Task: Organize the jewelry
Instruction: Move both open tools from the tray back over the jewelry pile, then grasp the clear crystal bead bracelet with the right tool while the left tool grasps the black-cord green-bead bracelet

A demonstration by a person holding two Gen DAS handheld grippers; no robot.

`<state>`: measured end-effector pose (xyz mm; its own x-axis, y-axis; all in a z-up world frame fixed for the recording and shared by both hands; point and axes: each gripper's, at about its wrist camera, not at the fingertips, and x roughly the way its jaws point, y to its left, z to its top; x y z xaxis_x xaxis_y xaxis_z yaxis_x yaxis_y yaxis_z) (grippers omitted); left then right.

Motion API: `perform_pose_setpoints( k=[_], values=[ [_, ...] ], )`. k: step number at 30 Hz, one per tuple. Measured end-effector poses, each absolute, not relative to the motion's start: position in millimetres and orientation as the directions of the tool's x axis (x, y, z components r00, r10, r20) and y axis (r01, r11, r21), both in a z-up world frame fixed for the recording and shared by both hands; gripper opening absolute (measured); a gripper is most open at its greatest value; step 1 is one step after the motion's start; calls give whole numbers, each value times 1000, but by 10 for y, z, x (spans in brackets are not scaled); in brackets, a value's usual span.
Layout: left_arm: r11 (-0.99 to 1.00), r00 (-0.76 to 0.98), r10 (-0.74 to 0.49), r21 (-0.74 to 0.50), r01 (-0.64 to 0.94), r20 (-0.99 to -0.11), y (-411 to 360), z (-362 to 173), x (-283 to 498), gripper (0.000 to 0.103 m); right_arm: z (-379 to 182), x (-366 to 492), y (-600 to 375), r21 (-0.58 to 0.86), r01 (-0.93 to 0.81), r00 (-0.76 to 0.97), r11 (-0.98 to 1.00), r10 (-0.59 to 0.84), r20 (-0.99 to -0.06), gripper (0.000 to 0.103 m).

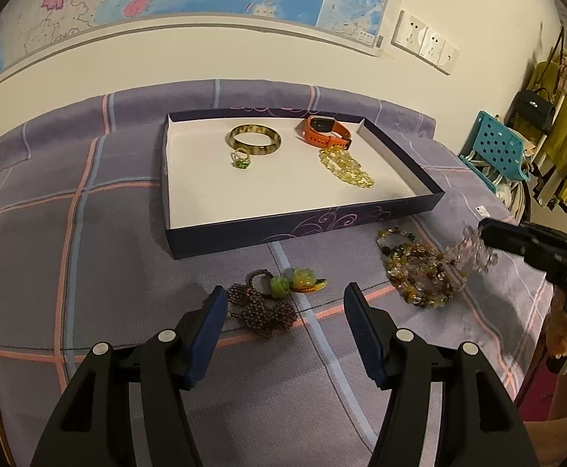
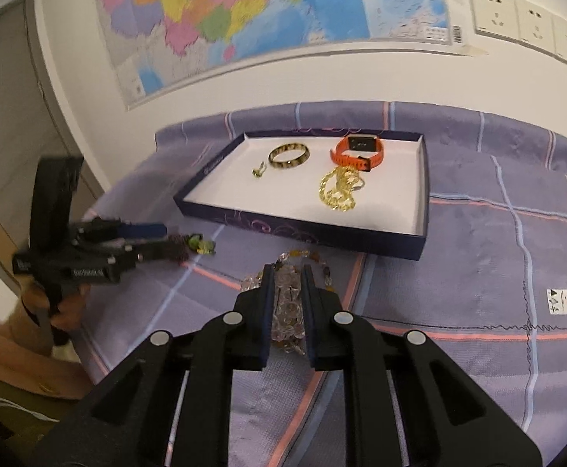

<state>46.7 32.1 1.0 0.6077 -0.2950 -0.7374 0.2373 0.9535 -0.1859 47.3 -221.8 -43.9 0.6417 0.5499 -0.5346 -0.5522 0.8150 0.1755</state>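
the right gripper (image 2: 288,303) is clamped on a clear crystal bead strand (image 2: 288,311), lifting it off the purple plaid bedspread (image 2: 478,257) beside the amber bead pile (image 1: 419,272); its far end seems to trail onto that pile, though blur makes this uncertain. the left gripper (image 1: 283,311) hovers with jaws apart and empty over the dark garnet bracelet (image 1: 260,313). the tray (image 1: 283,233) already holds a bangle (image 1: 254,140), ring (image 1: 240,159), orange watch (image 1: 322,132) and yellow chain (image 1: 345,165). next comes carrying the strand clear over the near rim to the bare white floor
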Motion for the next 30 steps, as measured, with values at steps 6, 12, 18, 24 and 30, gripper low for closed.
perform_pose_setpoints(
  k=[6,12,18,24,30],
  values=[
    [948,603,-305,-175,266,-737,279,-9,381,60,-510,481,-2218,193,-541,632,819,547,-549,14],
    [953,605,-282,-146,265,-745,297,-28,348,60,-641,464,-2104,220,-563,590,797,574,-569,14],
    [953,625,-263,-95,288,-735,214,18,440,59,-749,441,-1998,232,-580,557,781,588,-587,14],
    [948,603,-261,-81,309,-754,183,-70,550,59,-785,406,-1895,240,-612,524,754,614,-591,14],
    [940,570,-267,-79,332,-777,246,-150,482,45,-841,423,-1836,249,-620,500,744,619,-606,14]
  ],
)
